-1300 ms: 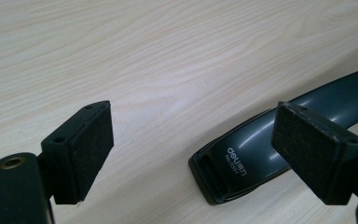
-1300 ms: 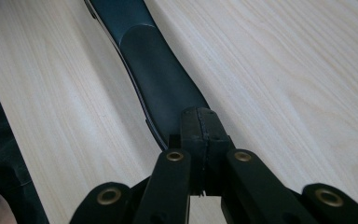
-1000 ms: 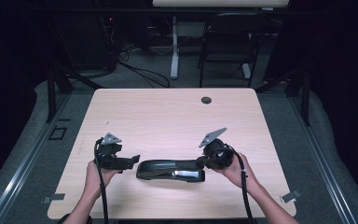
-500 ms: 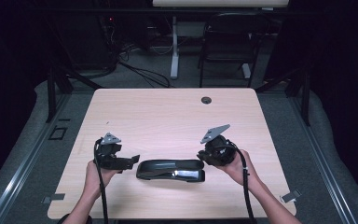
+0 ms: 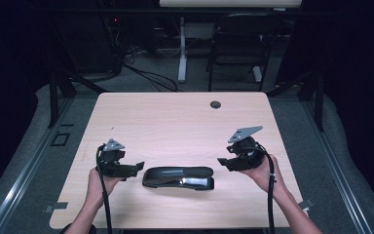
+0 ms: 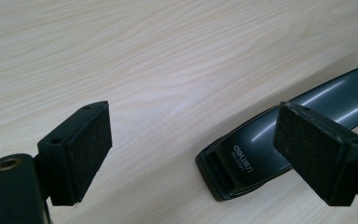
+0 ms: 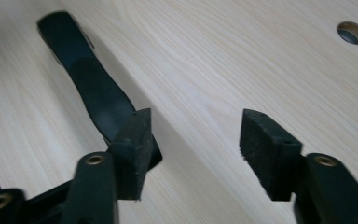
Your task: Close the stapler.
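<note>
A black stapler (image 5: 177, 178) lies flat on the wooden table (image 5: 175, 122), near its front edge. My left gripper (image 5: 139, 168) stands open just left of the stapler's left end. In the left gripper view, that end (image 6: 242, 163) lies ahead of the left gripper (image 6: 198, 140), close to the right pad (image 6: 307, 149), with no pad touching it. My right gripper (image 5: 224, 163) hovers open a short way right of the stapler's other end; its jaws have just been opening, with nothing between them. In the right gripper view, the stapler (image 7: 93, 88) runs off beyond the left pad (image 7: 137, 140) of my right gripper (image 7: 200, 140).
A round cable hole (image 5: 215, 104) sits in the table's far edge, and it shows in the right gripper view too (image 7: 352, 32). A chair (image 5: 238, 44) and desk legs stand on the dark floor behind the table. Bare wood spreads over the far half.
The right gripper has come off the stapler's right end, drawn back to the right and lifted a little, and its jaws have opened. The left gripper and the stapler have stayed put.
</note>
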`<control>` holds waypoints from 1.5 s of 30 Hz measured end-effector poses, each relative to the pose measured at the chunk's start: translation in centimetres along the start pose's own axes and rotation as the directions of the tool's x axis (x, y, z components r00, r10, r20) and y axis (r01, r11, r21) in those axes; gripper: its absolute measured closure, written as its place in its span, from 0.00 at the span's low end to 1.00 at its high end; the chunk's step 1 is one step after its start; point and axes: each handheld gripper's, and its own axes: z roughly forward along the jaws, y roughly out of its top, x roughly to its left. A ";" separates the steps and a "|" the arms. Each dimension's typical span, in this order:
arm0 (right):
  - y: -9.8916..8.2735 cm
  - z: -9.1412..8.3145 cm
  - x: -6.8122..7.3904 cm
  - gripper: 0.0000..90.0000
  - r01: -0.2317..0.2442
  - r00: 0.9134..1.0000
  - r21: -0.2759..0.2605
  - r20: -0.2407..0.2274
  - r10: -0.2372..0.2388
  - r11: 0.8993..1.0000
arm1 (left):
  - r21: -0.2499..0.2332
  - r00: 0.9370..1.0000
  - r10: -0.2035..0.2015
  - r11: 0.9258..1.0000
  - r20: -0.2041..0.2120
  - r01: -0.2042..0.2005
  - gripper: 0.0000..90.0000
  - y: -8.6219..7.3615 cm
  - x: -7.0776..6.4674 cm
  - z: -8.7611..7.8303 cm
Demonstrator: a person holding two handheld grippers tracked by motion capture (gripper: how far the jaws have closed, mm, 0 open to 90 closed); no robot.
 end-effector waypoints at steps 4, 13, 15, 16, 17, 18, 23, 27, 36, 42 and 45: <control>-1.0 -0.5 -0.9 0.37 -0.034 0.999 0.004 0.025 0.034 0.999 | 0.000 1.000 0.001 1.000 -0.002 -0.001 0.13 0.0 0.1 -0.1; -3.3 -1.4 -2.6 0.25 -0.100 0.993 0.012 0.068 0.099 0.995 | 0.000 1.000 -0.002 1.000 -0.004 0.002 0.13 -0.1 0.1 0.0; -3.7 -1.3 -3.0 0.24 -0.111 0.991 0.017 0.080 0.109 0.994 | 0.000 1.000 -0.001 1.000 -0.005 0.001 0.13 -0.1 0.1 0.0; -3.9 -1.3 -3.3 0.24 -0.118 0.990 0.024 0.081 0.116 0.993 | 0.000 1.000 -0.002 1.000 -0.006 0.002 0.13 -0.1 0.2 0.0; -4.1 -1.1 -3.6 0.23 -0.129 0.988 0.025 0.088 0.126 0.991 | 0.002 1.000 -0.003 1.000 -0.006 0.003 0.13 -0.1 0.2 0.0; -4.2 -1.0 -3.8 0.22 -0.131 0.988 0.029 0.091 0.128 0.991 | 0.010 1.000 -0.003 1.000 -0.002 0.003 0.13 -0.1 0.2 0.0; -4.9 -0.4 -4.6 0.19 -0.154 0.983 0.051 0.113 0.147 0.987 | 0.010 1.000 0.005 1.000 -0.015 -0.005 0.13 -0.1 0.3 0.0; -5.4 0.0 -5.2 0.17 -0.171 0.976 0.070 0.148 0.159 0.983 | 0.009 1.000 0.000 1.000 -0.030 0.000 0.10 -0.1 0.4 -0.1; -6.3 1.3 -6.0 0.02 -0.210 0.965 0.101 0.181 0.190 0.972 | 0.017 0.999 -0.009 1.000 -0.048 0.010 0.04 -0.1 0.6 0.1; -6.8 2.3 -6.2 0.00 -0.215 0.965 0.139 0.183 0.189 0.967 | 0.026 0.998 -0.019 0.999 -0.064 0.021 0.00 -0.2 1.0 0.5; -7.0 2.8 -6.4 0.00 -0.213 0.967 0.169 0.180 0.182 0.962 | 0.035 0.998 -0.019 0.999 -0.061 0.021 0.00 -0.3 1.2 0.6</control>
